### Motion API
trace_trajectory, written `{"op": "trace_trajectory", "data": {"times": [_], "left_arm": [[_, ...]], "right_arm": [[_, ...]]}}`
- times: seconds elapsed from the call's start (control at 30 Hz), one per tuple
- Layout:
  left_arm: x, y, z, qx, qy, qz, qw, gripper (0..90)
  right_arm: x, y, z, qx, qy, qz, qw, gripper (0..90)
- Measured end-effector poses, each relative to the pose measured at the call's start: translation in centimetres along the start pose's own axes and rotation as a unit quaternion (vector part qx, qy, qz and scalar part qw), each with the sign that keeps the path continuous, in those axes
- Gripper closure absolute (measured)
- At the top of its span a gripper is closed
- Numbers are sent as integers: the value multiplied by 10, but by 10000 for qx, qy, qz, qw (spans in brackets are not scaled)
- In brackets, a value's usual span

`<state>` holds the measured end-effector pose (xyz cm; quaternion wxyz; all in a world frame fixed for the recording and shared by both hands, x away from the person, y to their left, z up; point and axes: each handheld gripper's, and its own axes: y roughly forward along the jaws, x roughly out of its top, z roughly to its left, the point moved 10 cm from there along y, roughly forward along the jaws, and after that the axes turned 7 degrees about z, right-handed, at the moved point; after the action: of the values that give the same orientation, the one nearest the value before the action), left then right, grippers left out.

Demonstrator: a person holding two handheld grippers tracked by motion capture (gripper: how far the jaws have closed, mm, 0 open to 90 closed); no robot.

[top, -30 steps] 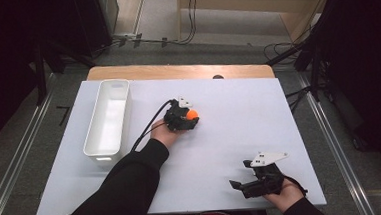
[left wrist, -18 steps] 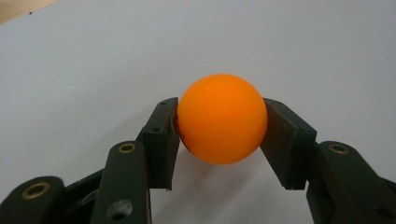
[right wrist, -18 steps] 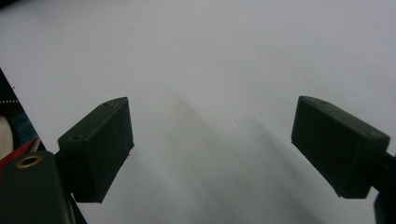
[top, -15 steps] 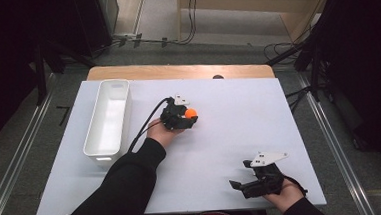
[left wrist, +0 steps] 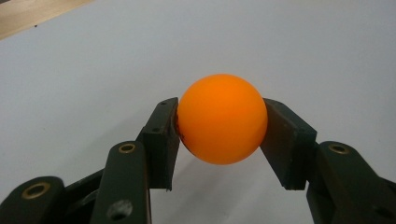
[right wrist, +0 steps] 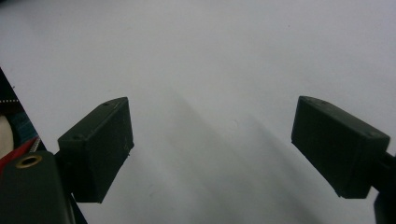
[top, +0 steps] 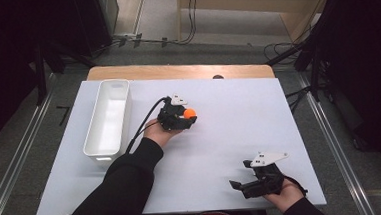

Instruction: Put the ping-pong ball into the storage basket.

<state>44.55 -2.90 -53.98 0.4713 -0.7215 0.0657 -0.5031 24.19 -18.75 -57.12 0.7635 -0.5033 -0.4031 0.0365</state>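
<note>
The left gripper [left wrist: 219,140] has its jaws clamped on the orange ball [left wrist: 222,118], round and without a long axis; its sides are hidden by them. The right gripper [right wrist: 212,149] has its jaws wide apart, holding nothing, over the tabletop [right wrist: 224,56].

I worked in what looked like a lab or recording studio, not a home. My worktop [top: 290,131] was a wooden table under a plain white sheet, with metal rails [top: 338,143] running along both sides on a grey carpeted floor [top: 25,147]. Black curtains [top: 370,51] closed off the sides (nothing domestic anywhere), loose cables [top: 188,17] trailed across the floor behind, and a black stand [top: 40,66] stood at the left.
</note>
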Motion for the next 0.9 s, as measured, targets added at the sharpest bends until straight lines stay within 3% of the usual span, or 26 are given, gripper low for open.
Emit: {"op": "trace_trajectory", "data": {"times": [0.47,0.63,0.9], "left_arm": [[1,-17,-18,-197,137,42,9997,496],[6,-27,-22,-368,42,-33,9993,497],[10,-40,-21,-404,-21,-44,9992,497]], "right_arm": [[0,0,-1,-24,-53,-22,10000,115],[0,0,-1,-14,-56,-18,10000,115],[0,0,0,-1,-28,5,10000,115]]}}
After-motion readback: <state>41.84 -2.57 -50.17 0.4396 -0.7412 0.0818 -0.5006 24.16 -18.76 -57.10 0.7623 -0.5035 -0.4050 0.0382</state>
